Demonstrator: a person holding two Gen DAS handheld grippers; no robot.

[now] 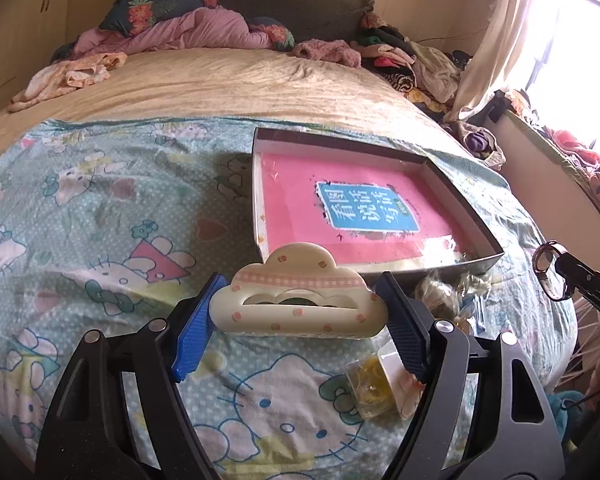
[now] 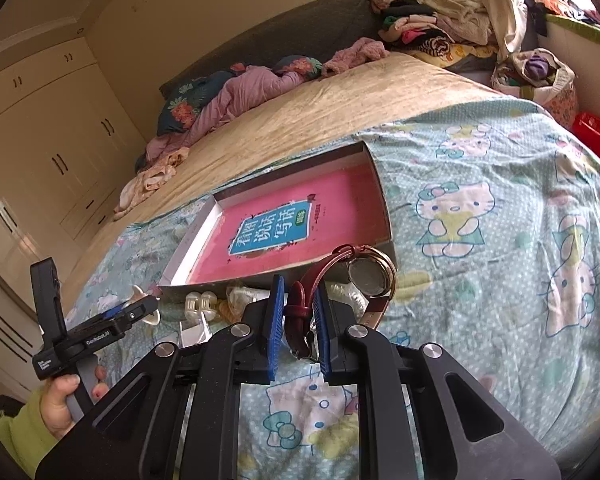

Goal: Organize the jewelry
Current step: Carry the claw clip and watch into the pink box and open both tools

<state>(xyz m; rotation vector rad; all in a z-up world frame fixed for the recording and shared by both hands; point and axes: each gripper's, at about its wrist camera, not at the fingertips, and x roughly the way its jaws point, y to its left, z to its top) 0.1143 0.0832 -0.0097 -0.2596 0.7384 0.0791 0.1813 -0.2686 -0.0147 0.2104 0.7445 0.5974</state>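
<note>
My left gripper (image 1: 302, 280) is shut on a cream cloud-shaped hair clip (image 1: 300, 304), a blue pad against each end, held above the bedspread. In the right wrist view, my right gripper (image 2: 299, 286) is shut on the dark red strap of a wristwatch (image 2: 370, 276), whose round gold-rimmed face sticks out to the right. That watch (image 1: 548, 276) also shows at the right edge of the left wrist view. A shallow grey box (image 1: 257, 184) with a pink book (image 1: 300, 200) in it lies just beyond both grippers. From the right wrist view, the left gripper (image 2: 140, 310) is at lower left.
Small clear bags of trinkets (image 1: 372, 388) and a cream claw clip (image 2: 200, 304) lie on the cat-print bedspread (image 1: 100, 208) in front of the box. A person's hand (image 2: 60, 404) holds the left gripper's handle. Clothes are piled at the bed's head and window side.
</note>
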